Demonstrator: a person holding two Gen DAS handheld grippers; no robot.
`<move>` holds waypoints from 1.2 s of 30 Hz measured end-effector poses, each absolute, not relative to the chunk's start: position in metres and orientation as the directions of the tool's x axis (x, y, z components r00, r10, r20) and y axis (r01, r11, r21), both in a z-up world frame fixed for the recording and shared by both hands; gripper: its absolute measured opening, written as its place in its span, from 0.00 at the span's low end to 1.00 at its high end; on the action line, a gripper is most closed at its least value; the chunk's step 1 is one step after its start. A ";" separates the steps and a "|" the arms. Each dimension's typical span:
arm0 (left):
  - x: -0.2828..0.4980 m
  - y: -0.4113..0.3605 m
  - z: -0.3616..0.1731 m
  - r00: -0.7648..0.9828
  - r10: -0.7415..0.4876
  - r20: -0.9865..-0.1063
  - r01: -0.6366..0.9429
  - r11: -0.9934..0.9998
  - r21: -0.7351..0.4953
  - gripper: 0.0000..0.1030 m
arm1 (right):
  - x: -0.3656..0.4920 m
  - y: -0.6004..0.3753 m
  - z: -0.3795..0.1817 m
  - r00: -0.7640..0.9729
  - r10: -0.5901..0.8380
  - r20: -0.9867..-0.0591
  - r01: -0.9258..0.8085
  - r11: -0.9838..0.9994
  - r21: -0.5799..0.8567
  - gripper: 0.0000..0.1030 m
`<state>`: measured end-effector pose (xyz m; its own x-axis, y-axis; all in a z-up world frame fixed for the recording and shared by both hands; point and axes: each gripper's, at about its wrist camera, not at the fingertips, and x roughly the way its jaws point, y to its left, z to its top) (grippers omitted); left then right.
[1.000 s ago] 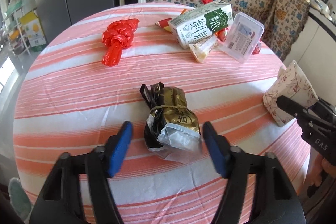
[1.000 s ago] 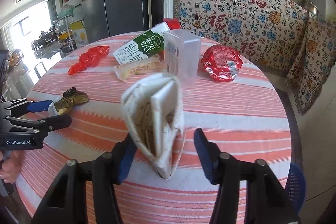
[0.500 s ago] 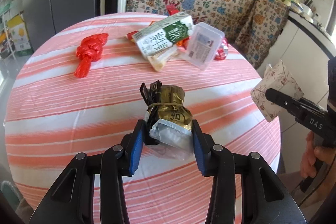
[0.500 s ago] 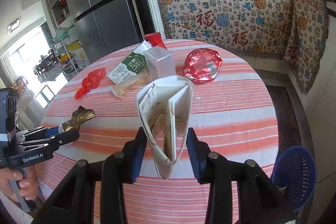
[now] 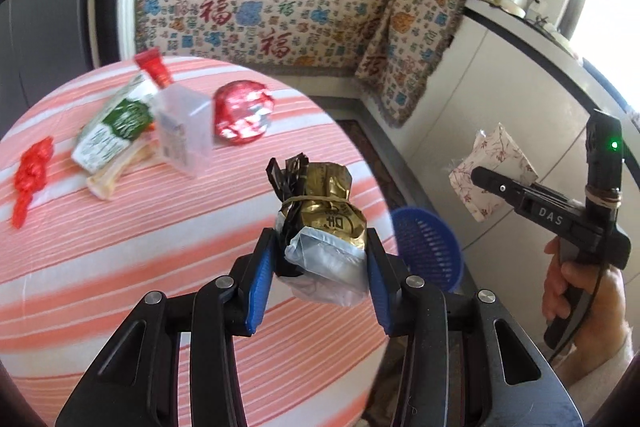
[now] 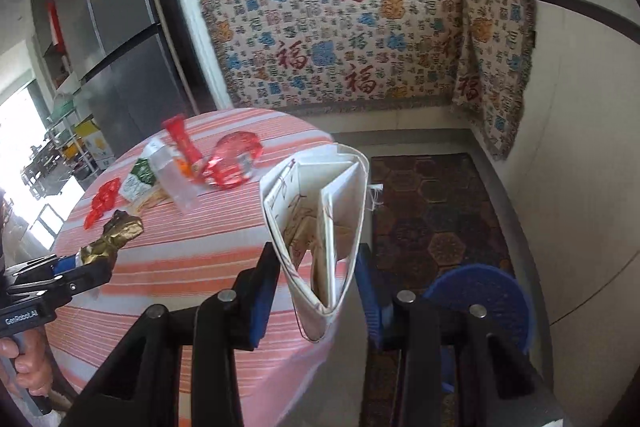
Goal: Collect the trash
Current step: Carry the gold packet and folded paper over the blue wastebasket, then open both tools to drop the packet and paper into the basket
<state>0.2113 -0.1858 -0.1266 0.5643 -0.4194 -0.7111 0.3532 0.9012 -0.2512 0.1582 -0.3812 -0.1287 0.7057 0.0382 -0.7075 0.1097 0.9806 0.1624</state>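
My left gripper (image 5: 320, 267) is shut on a crumpled gold and silver foil bag (image 5: 326, 223), lifted above the right edge of the striped round table (image 5: 120, 267). My right gripper (image 6: 320, 283) is shut on a white floral tissue pack (image 6: 320, 227), held in the air past the table's right edge. From the left wrist view, the same tissue pack (image 5: 494, 173) hangs over the floor. A blue mesh basket (image 5: 428, 247) stands on the floor below the table edge, also visible in the right wrist view as the basket (image 6: 480, 299) behind my right fingers.
On the table lie a green milk carton (image 5: 116, 129), a clear plastic box (image 5: 182, 135), a red foil packet (image 5: 244, 115), a red knotted bag (image 5: 30, 175) and a red wrapper (image 5: 154, 69). Patterned cloth covers the counter (image 6: 360, 39). A dark rug (image 6: 432, 203) lies on the floor.
Both grippers closed on their items, lifted them off the table and swung right toward the floor basket. The table and remaining trash slid left in both views.
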 end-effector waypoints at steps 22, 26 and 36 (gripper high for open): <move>0.262 -0.450 -0.211 0.363 -0.522 -0.772 0.553 0.788 -0.272 0.42 | 0.145 -0.596 -0.223 0.573 -0.112 -0.812 0.440 0.877 0.190 0.38; 0.269 -0.467 -0.229 0.335 -0.508 -0.793 0.555 0.787 -0.270 0.43 | 0.149 -0.608 -0.234 0.561 -0.103 -0.821 0.452 0.869 0.200 0.38; 0.282 -0.499 -0.257 0.312 -0.496 -0.810 0.586 0.772 -0.247 0.47 | 0.152 -0.633 -0.257 0.530 -0.086 -0.844 0.482 0.849 0.217 0.41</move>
<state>0.2821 -0.4989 -0.2573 0.3116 -0.4963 -0.8103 0.5862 0.7715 -0.2472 0.1520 -0.6328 -0.2568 0.5300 -0.0857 -0.8437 0.4824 0.8487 0.2168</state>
